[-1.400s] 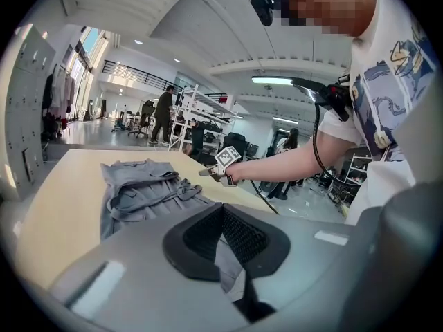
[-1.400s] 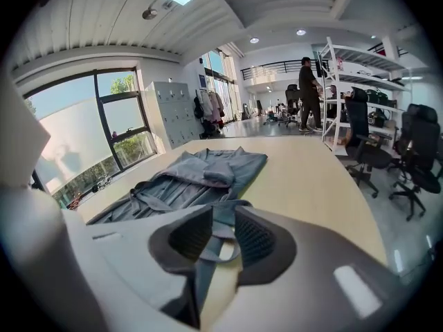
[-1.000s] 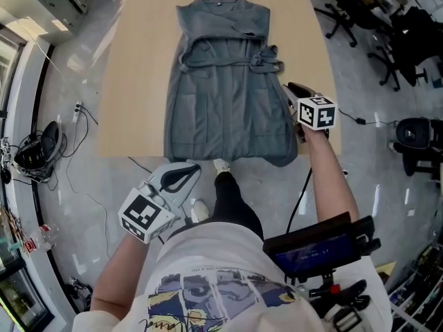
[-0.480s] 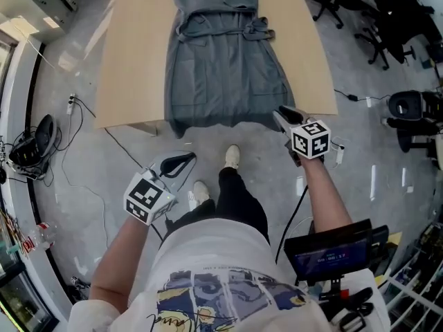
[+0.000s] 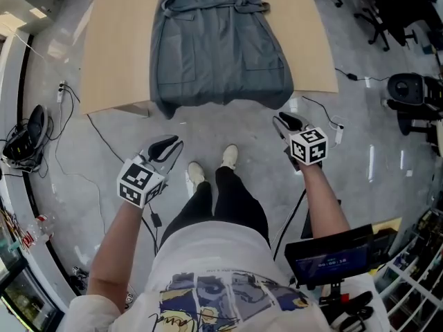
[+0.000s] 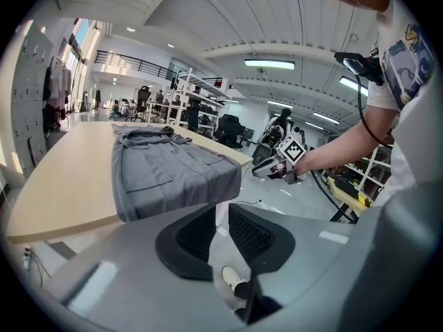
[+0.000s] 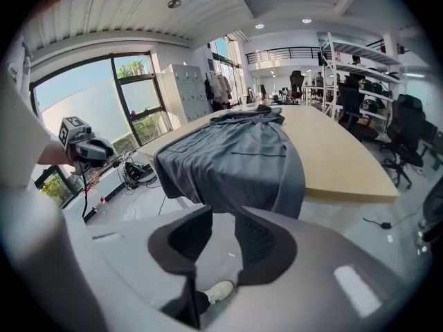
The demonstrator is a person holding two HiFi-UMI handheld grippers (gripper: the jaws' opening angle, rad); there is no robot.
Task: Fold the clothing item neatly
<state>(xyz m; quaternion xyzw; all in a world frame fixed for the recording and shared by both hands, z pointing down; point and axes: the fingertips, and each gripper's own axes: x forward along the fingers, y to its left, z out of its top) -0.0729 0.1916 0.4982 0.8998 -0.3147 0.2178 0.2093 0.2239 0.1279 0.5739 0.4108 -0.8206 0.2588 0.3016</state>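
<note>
1. A grey garment (image 5: 220, 47) lies spread flat on the desk (image 5: 114, 61); a belt is tied across its waist and there are two pockets lower down
2. Its hem hangs a little over the near edge of the desk, and the top runs out of the head view
3. The left gripper (image 5: 172, 144) is held over the floor (image 5: 228, 126) in front of the desk, near the hem's left corner but not touching the cloth
4. Its fingers (image 6: 196, 235) are opening, with a narrow gap between them; nothing is in the gap, and only floor and a shoe show through it
5. The right gripper (image 5: 284, 121) is also over the floor, close below the hem's right corner and apart from it
6. Its fingers (image 7: 185, 239) stand a small way apart with nothing between them; the garment's hanging edge shows beyond their tips
7. Both grippers point towards the desk, one to each side of the person's legs
8. The person's shoes (image 5: 196, 176) stand on the floor between the two grippers, short of the desk edge
9. Cables (image 5: 104, 140) trail over the floor to the left of the desk
10. Office chairs (image 5: 405, 19) stand to the right, well apart from the desk
11. A dark screen (image 5: 329, 254) hangs at the person's right side, below the right forearm
</note>
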